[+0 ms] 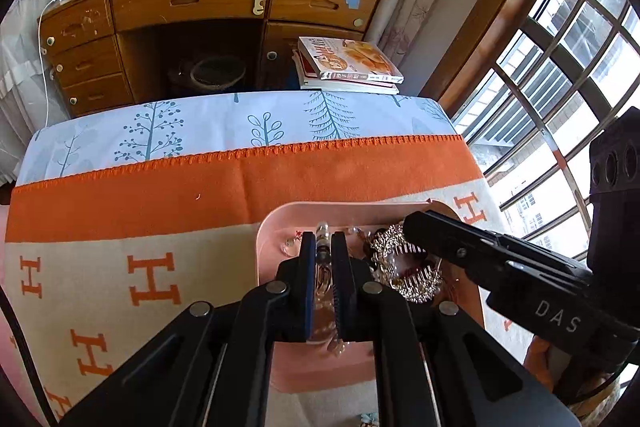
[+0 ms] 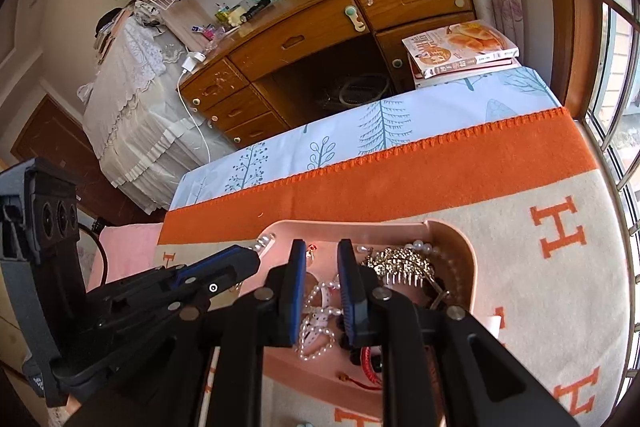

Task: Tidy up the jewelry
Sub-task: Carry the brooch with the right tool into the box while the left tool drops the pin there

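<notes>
A pink tray (image 1: 276,223) (image 2: 464,239) of jewelry lies on the orange-and-cream H-pattern blanket. My left gripper (image 1: 322,239) is over the tray's left side, shut on a clear beaded hair clip (image 1: 322,233) that sticks out past the fingertips; it shows from the side in the right wrist view (image 2: 256,253). My right gripper (image 2: 322,251) is open over the tray, with a white beaded bow piece (image 2: 320,311) lying between its fingers. A gold comb (image 1: 394,259) (image 2: 404,263), pearls (image 2: 426,249) and a red cord (image 2: 368,367) lie in the tray's right part.
The blanket (image 1: 140,267) covers a table with a blue tree-print cloth (image 1: 224,123) beyond. A book stack (image 1: 348,63) sits at the far edge. A wooden desk (image 1: 200,3) stands behind. A barred window (image 1: 560,67) is on the right.
</notes>
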